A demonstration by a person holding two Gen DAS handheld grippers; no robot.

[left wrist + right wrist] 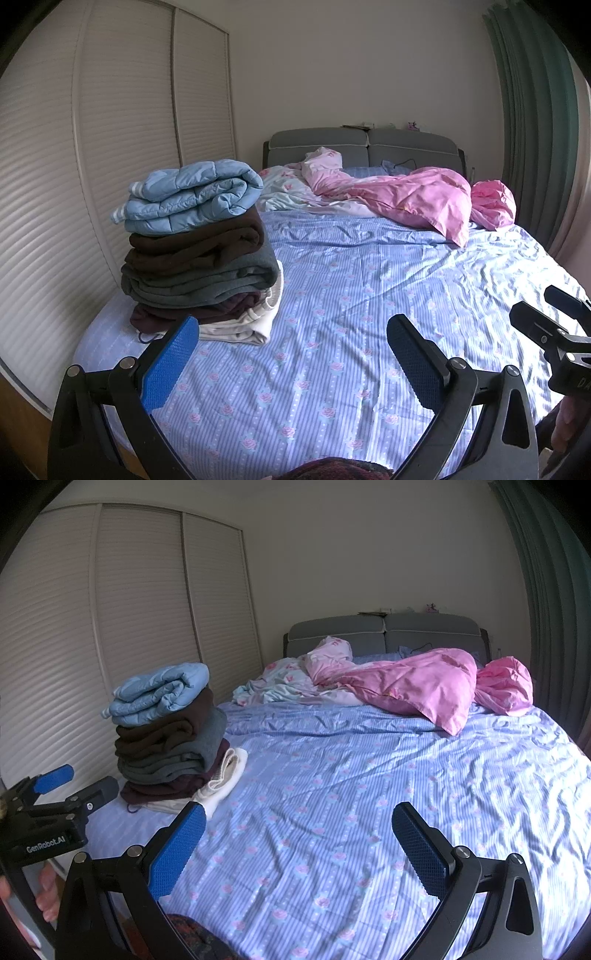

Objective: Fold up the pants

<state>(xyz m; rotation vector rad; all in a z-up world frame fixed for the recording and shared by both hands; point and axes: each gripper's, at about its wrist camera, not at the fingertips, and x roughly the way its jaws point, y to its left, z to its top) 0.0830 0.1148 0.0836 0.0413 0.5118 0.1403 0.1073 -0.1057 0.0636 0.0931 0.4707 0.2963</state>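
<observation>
Blue ribbed rubber is facing you on both pairs of pads: the left gripper (293,363) is hanging with its fingers spread wide and nothing between them, and the right gripper (299,849) is matching it, wide apart and empty. Each tool is showing at the edge of the other's view, so you are holding them side by side, near one another, above the near end of the bed.

Beneath the fingers the blue striped, rose-printed bedsheet (351,295) is lying bare and lightly creased. A dark patterned cloth (336,470) is peeking in at the bottom edge of both views; whether it is the pants to fold cannot be told. Otherwise no loose pants are showing on the sheet.

To your left a stack of folded garments (195,258) is sitting near the bed's corner: quilted light-blue piece on top, brown and grey layers below, cream fabric at the base. Judgement: folded items are going there, and the next pair is not yet in hand.

Further off, a crumpled pink duvet (417,199) is lying against the grey padded headboard (365,144).

For this step, keep the fingers wide while reaching, pinch at the waistband corners, and lay the pants flat on the open sheet, well apart from the stack so it is not toppling.
</observation>
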